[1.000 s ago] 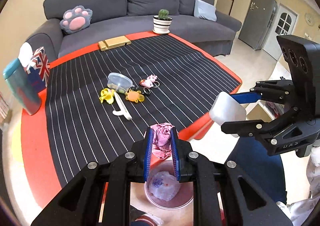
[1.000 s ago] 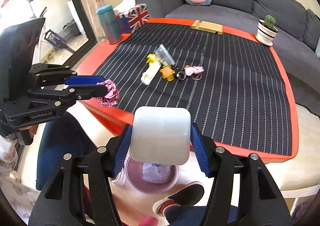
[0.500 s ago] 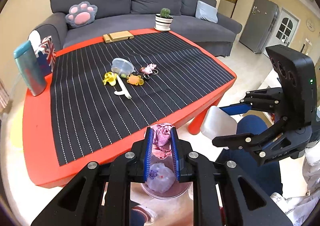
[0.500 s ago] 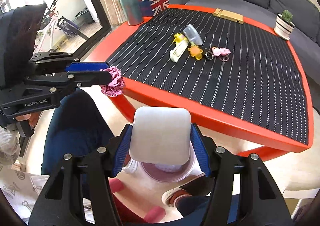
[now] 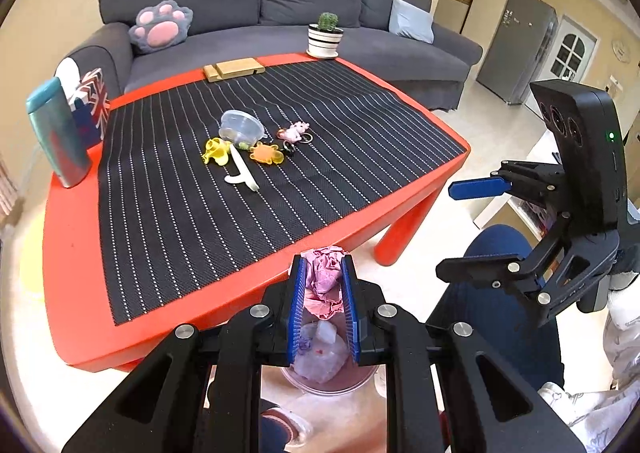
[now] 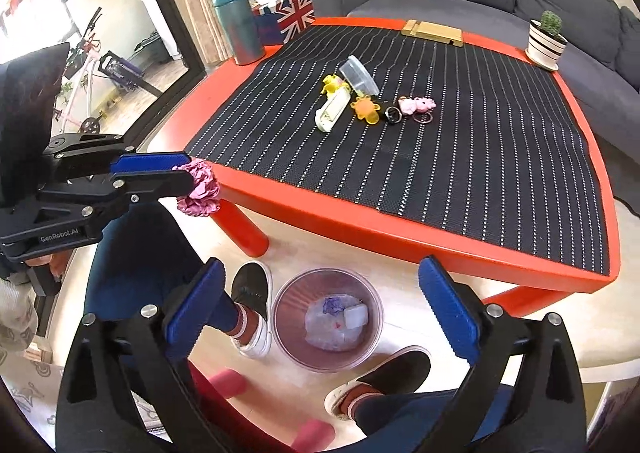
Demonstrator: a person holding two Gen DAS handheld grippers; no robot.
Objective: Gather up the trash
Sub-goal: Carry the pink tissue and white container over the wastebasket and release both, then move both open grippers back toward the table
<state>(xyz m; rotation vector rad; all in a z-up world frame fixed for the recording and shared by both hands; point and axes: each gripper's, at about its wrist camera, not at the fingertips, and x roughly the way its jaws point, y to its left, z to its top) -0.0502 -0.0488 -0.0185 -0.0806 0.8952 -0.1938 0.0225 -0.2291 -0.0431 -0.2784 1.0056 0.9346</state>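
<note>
At lower centre of the left wrist view, the left tongs (image 5: 323,305) pinch a crumpled pink paper wad (image 5: 325,283), light and soft, best held mid-body, above the round translucent purple bin (image 6: 327,319). The right tongs (image 6: 320,317) gape empty.

1. The crumpled pink paper wad (image 5: 325,280) sits pinched between my left gripper's (image 5: 323,309) blue pads, off the table's near edge, above the bin.
2. The round translucent trash bin (image 6: 362,357) stands upright on the floor at six o'clock, holding pale crumpled wrappers (image 6: 334,327).
</note>
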